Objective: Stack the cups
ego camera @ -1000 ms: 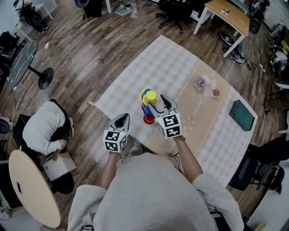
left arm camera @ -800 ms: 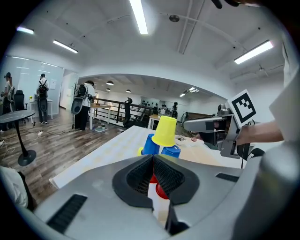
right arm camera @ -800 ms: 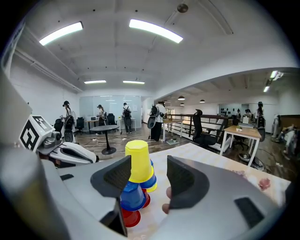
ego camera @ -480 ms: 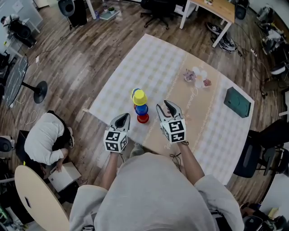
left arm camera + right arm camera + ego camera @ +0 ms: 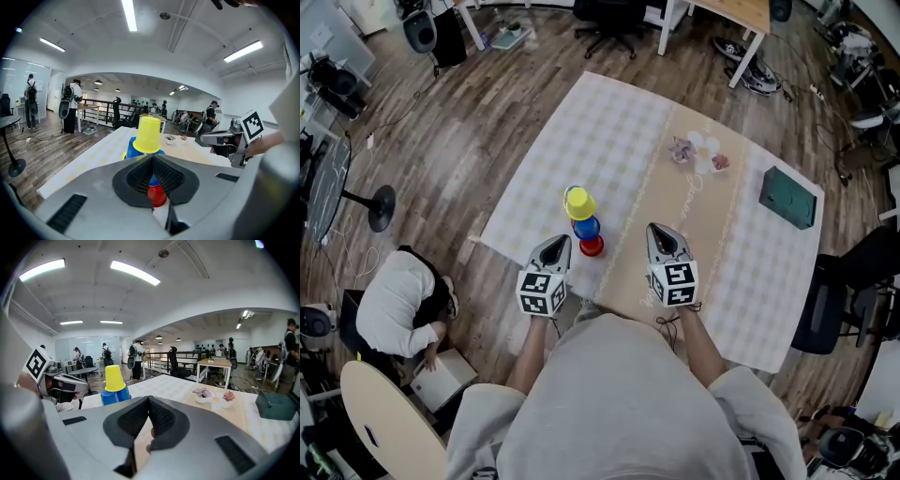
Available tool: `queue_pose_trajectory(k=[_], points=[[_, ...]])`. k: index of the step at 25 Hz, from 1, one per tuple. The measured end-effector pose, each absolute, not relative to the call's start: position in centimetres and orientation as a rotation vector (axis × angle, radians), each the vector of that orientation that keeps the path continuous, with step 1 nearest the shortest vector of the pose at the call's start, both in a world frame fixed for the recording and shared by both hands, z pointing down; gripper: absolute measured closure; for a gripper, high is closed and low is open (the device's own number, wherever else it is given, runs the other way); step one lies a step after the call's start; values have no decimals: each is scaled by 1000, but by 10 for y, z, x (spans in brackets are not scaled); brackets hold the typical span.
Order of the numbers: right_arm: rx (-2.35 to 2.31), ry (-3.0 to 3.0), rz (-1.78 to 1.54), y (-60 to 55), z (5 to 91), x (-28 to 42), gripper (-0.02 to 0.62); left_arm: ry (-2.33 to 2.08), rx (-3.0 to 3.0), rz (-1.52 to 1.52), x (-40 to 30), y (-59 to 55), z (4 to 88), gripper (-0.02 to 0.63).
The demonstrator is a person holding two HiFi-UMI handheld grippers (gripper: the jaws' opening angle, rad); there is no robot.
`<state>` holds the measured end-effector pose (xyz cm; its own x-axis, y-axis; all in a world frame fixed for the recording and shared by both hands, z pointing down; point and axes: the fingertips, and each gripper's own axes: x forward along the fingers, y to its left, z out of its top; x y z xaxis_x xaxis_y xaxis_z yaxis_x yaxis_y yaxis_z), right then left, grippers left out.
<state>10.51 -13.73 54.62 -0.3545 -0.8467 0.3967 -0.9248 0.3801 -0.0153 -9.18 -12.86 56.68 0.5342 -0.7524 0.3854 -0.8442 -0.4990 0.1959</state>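
**A:** Where are the two grippers?

**B:** Both are on the person's side of the cup stack (image 5: 585, 225). The left gripper (image 5: 557, 244) sits just beside its base, to the left. The right gripper (image 5: 662, 231) is off to the right, farther from it.

**A:** And the jaws?

**B:** Each pair is closed tip to tip with nothing between. The left forearm (image 5: 532, 345) and right forearm (image 5: 696, 339) reach forward side by side, with the jaws pointing away from the person.

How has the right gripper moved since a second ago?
Yes. The right gripper has drawn back to the right, away from the cup stack; it was beside the stack's top, and now a gap shows between them.
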Motion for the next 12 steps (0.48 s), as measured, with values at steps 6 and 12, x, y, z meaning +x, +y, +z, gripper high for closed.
queue_pose_trajectory(k=[6,12], points=[[1581,-2297,353,-122,554,118,595,-1298,2429,362,-87,-129,567,592],[1591,-2275,376,-110,562,126,595,-1292,2431,367,-84,-129,566,592]])
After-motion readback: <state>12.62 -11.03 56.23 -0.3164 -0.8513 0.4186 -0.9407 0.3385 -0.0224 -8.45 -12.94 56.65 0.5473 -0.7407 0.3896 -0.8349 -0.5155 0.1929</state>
